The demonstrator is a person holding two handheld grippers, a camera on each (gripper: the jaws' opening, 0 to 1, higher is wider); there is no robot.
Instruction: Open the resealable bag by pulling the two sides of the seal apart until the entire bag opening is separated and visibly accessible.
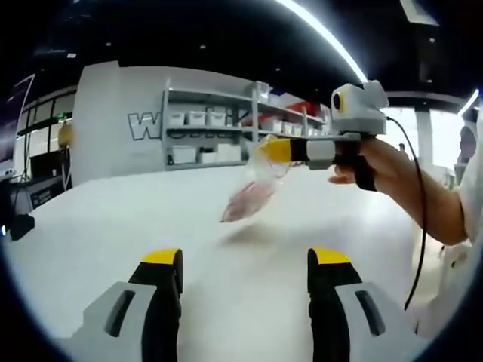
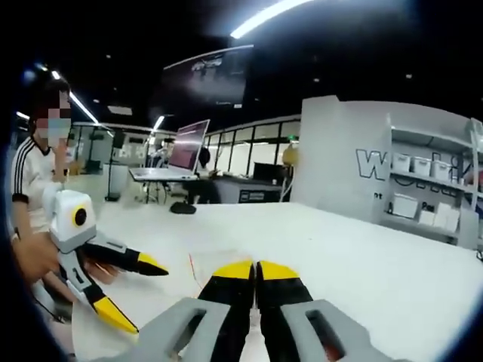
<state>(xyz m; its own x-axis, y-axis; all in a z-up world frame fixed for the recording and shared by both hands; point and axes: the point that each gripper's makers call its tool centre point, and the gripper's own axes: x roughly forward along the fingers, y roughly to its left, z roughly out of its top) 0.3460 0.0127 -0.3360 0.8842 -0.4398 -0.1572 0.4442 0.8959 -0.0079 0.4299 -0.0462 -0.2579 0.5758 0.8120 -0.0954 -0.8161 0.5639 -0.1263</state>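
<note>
Bag (image 1: 253, 194): hanging above the white table (image 1: 113, 226), pinched at one top edge, body dangling.
Right gripper (image 1: 266, 150): jaws closing tight on the bag's edge.
Left gripper (image 1: 245, 260): jaws standing wide, holding nothing, well below the bag.
Risk: bag swinging freely; left jaws may be catching both film layers, so the seal is not parting.
</note>
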